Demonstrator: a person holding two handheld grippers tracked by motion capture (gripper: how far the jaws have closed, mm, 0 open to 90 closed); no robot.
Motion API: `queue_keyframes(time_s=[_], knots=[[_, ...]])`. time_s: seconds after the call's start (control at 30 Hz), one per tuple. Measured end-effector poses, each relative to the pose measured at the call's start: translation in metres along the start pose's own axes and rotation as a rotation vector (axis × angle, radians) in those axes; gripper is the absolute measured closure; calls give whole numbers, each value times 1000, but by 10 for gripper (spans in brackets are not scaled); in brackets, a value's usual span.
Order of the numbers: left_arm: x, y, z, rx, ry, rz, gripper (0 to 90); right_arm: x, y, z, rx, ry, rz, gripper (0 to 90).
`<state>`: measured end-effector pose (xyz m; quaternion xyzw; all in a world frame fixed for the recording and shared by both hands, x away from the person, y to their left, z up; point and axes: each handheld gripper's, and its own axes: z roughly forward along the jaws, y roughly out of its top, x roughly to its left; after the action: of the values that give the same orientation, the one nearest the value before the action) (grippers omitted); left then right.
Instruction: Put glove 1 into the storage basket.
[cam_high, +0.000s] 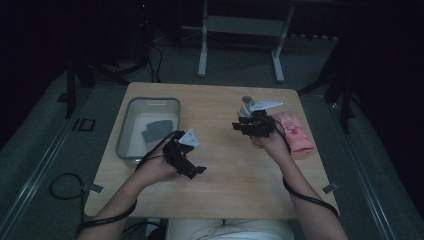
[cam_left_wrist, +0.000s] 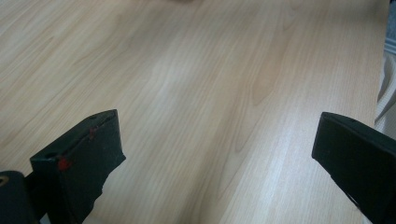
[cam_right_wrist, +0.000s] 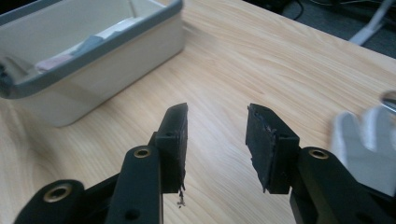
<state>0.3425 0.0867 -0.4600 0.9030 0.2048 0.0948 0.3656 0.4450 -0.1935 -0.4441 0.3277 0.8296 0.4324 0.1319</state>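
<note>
High view: both claws agape, empty, left claw (cam_high: 196, 171) beside grey bin (cam_high: 131, 126), apparently lengthwise away.

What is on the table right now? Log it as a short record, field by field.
table: light wooden top
bin: grey-rimmed bin at left, dark flat pieces inside
pink item: pink packet near right edge
left gripper: left gripper open wide, nothing between jaws
right gripper: right gripper partly open, nothing between jaws, pointing toward the bin
</note>
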Motion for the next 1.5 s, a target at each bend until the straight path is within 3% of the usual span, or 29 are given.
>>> queue_keyframes(time_s=[0.1,0.33,0.47,0.57,0.73,0.77,0.8,0.87,0.9,0.93,1.1,1.2,1.4,1.5], knots=[[-11,-2,12,-44,-21,25,14,-17,-6,-13,-15,-37,19,601],[-23,-10,36,-26,-54,49,14,-41,-13,-32,-45,-83,65,629],[-33,-21,50,-25,-56,39,14,-60,-18,-39,-51,-148,59,660],[-41,-34,59,-36,-87,-3,14,-68,-20,-39,-41,-175,66,696],[-49,-45,62,-67,-51,-17,14,-82,-23,-28,23,-209,66,761],[-52,-49,61,-94,-38,-33,14,-84,-24,-25,36,-215,63,775],[-53,-52,60,-115,-18,-44,14,-88,-24,-15,66,-227,52,774],[-54,-58,59,-152,4,-60,14,-91,-24,-10,77,-227,56,763],[-54,-61,58,-161,17,-66,14,-95,-24,1,98,-233,47,724],[-54,-62,58,-164,25,-66,14,-95,-24,1,98,-233,47,724],[-53,-69,57,-167,19,-93,14,-101,-18,25,145,-239,31,675],[-55,-71,58,-167,18,-94,14,-105,-14,43,190,-250,-1,591],[-59,-73,58,-181,27,-104,14,-108,-13,55,226,-266,-4,601],[-61,-73,59,-180,29,-100,14,-108,-19,68,302,-279,-35,599]])
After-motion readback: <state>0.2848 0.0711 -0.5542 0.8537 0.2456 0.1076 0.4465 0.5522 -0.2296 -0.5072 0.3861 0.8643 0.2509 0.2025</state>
